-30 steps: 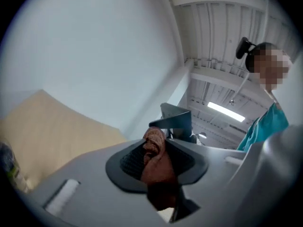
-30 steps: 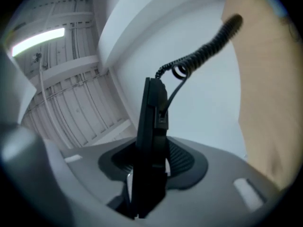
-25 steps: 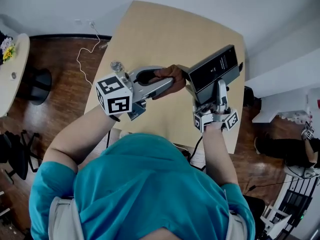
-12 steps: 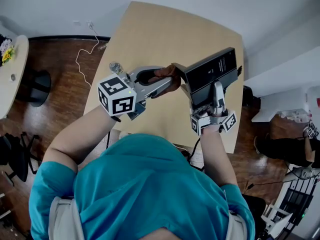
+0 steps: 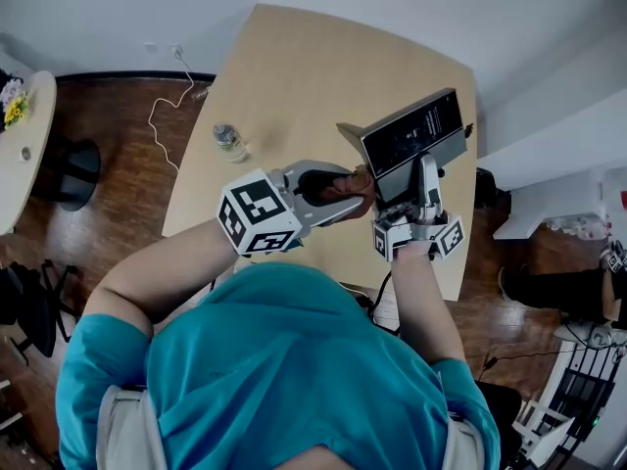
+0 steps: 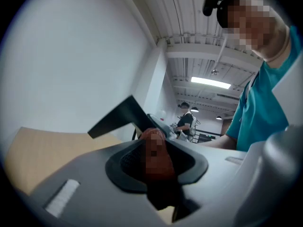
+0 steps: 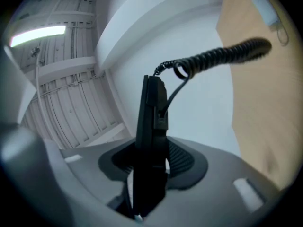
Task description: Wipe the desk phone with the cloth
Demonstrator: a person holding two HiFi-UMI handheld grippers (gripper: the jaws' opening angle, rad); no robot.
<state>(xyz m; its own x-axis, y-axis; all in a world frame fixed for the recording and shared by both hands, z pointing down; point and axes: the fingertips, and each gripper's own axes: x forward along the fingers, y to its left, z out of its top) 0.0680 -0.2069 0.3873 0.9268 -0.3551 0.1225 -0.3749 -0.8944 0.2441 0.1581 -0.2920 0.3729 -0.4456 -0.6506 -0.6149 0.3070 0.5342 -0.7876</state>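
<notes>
Left gripper (image 5: 361, 186): you've pulled it down toward you, from the desk phone (image 5: 416, 135)'s left edge to its near corner | cloth (image 5: 343, 178): came along, pinched in its jaws | marker cube (image 5: 260, 213): rolled | bottle (image 5: 230, 142): uncovered, now standing clear on the table (image 5: 294, 67)

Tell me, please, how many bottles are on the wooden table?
1. The bottle is near the table's left edge in the head view. Another could be hidden behind the raised desk phone.

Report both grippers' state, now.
Left gripper: closed, holding the cloth.
Right gripper: closed, holding the desk phone.
</notes>
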